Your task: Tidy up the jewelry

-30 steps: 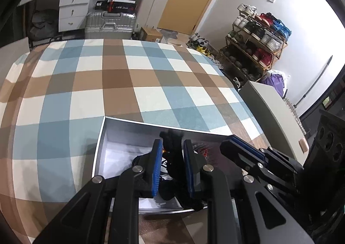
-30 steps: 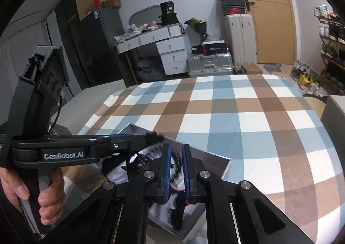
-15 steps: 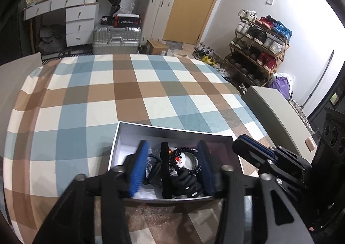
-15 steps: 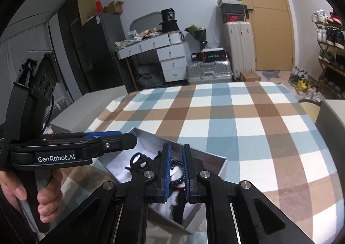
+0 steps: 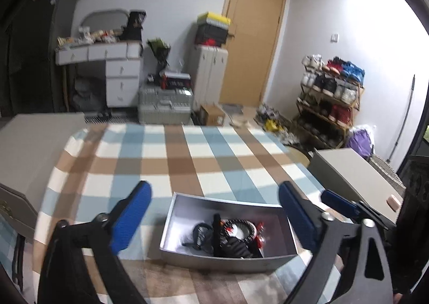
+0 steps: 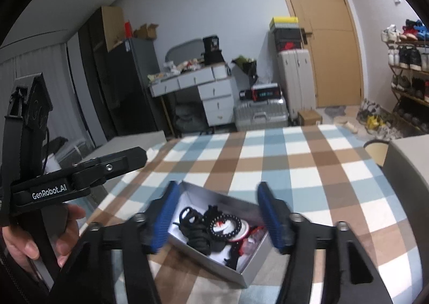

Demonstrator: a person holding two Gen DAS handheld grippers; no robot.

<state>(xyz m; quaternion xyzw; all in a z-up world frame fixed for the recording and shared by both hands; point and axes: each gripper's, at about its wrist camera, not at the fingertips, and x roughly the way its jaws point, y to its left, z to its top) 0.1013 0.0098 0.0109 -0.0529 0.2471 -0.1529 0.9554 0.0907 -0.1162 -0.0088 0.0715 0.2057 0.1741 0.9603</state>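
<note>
**Both grippers spread wide above the jewelry box**

The left gripper (image 5: 214,215) hangs over the checked tablecloth (image 5: 187,159) with its blue-padded fingers (image 5: 131,215) far apart, nothing between them. Seen along those fingers, the open grey box (image 5: 228,261) sits on the table in the gap, clear of both pads.

Inside the box lies a tangle of jewelry (image 5: 228,234): a ring of dark beads (image 5: 238,229) around something white with a red mark, black cords and loops to its left, and small red pieces at the right end. Motion blur keeps me from telling the pieces apart more finely.

The right gripper (image 6: 218,216) is likewise spread, its blue pads (image 6: 166,215) standing either side of the same box (image 6: 246,279) and holding nothing. From this side the bead ring (image 6: 225,226) rests toward the middle of the box, with the black cords (image 6: 195,229) heaped beside it.

At the left edge of the right wrist view, a bare hand (image 6: 40,239) grips the handle of the other gripper's body, marked "GenRobot.AI".

Behind the table stand a white desk (image 6: 203,86), a silver suitcase (image 6: 260,116), a wooden door (image 6: 327,35) and a shoe rack (image 5: 329,97).
</note>
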